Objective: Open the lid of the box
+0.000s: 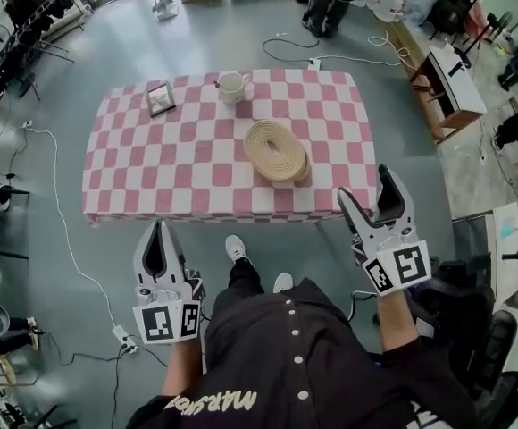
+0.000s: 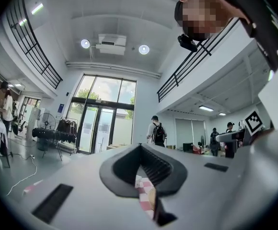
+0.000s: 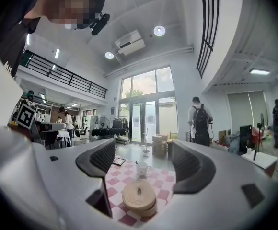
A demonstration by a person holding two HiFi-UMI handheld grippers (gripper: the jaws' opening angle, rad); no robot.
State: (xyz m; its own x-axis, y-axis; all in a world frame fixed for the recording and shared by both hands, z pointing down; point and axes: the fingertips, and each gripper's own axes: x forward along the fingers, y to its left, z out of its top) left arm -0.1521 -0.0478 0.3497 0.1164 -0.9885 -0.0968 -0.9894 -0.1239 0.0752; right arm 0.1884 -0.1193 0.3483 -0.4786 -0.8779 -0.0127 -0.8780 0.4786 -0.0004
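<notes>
Nearest the head camera is the person's dark buttoned shirt (image 1: 295, 347), with both arms held out short of the table (image 1: 152, 186), which wears a pink-and-white checked cloth.

The left hand-held gripper (image 1: 159, 232) hangs over the floor before the table's front edge. Its 2 jaws are pressed together to a point with nothing between them. In its own view only a thin slit remains, showing a strip of checked cloth.

The right hand-held gripper (image 1: 366, 186) is released, its 2 jaws spread wide and empty. Its tips reach about level with the table's front right corner, apart from everything on the cloth.

The box (image 1: 277, 151) is a low, round, beige thing with ribbed sides. It sits on the table right of centre and near the front edge, ahead of the right hand-held gripper and off to its left. It is well apart from the left hand-held gripper, forward and to that one's right. In the right gripper view the box (image 3: 139, 196) stands framed in the gap between the jaws, nearer the left jaw.

The lid is on and closed, lying flat and facing straight up, with a small mark at its middle. Being round, the box has no long axis across the table; its axis runs upright.

Farther back a white cup (image 1: 232, 86) stands near the far edge. A small dark-framed square (image 1: 160, 97) lies at the far left.
</notes>
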